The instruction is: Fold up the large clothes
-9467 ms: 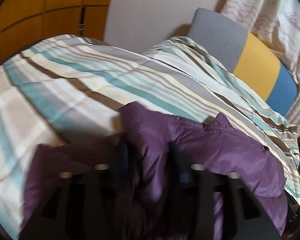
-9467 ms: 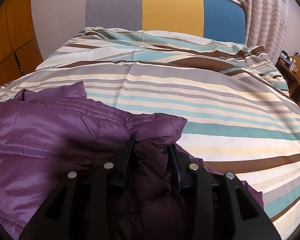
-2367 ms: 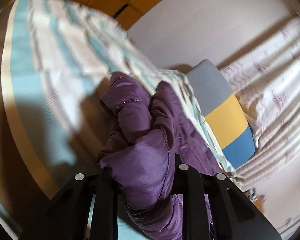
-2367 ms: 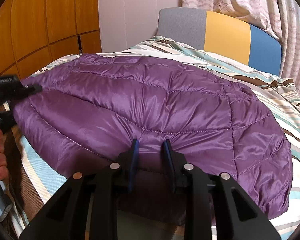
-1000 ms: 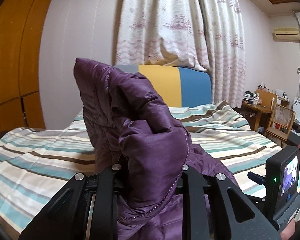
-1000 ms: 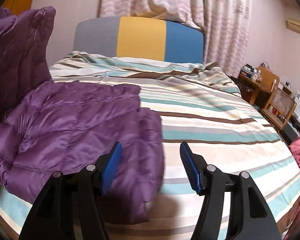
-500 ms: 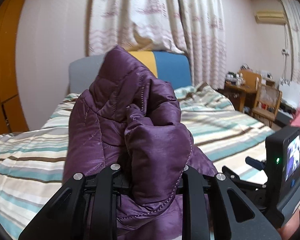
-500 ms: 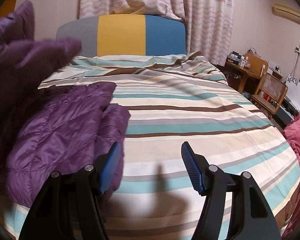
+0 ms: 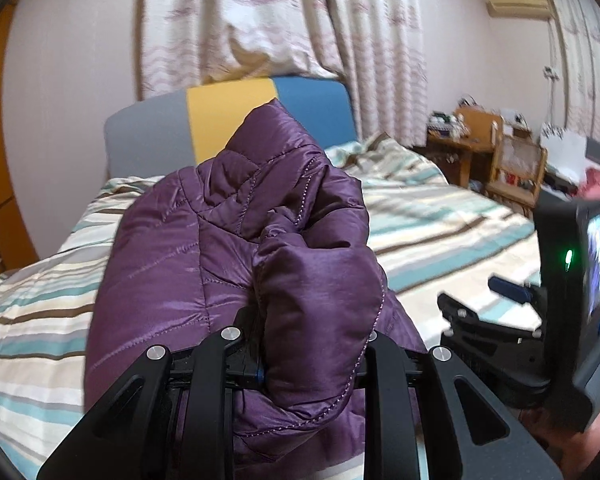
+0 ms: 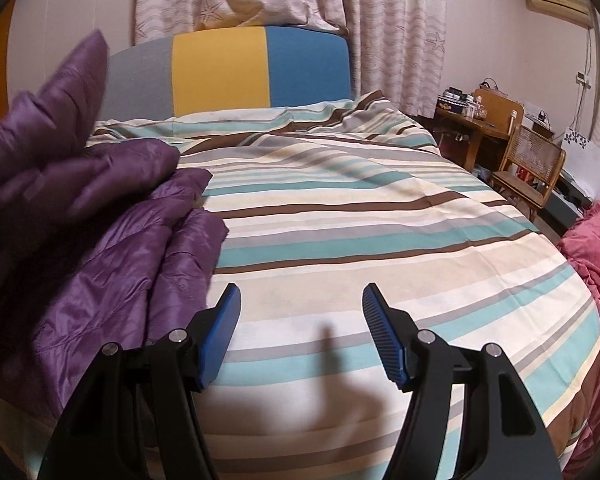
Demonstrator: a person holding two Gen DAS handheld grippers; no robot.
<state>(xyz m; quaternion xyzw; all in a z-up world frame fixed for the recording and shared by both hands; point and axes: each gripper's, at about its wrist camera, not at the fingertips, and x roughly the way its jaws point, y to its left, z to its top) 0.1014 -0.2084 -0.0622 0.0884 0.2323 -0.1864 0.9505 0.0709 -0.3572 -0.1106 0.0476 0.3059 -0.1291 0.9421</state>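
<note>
Quilted purple jacket (image 9: pixel 228 264) is bunched, clamped in left tool (image 9: pixel 312 360), raised over bed's (image 10: pixel 380 216) left side. Right tool (image 10: pixel 300 320) hangs spread, ungripped, above bare striped cover.

Soft, dim indoor light. Fisheye bending and dark vignette at every corner. Left wrist view is motion-blurred throughout; right wrist view sharper, with purple jacket (image 10: pixel 80 208) smeared at left.
</note>
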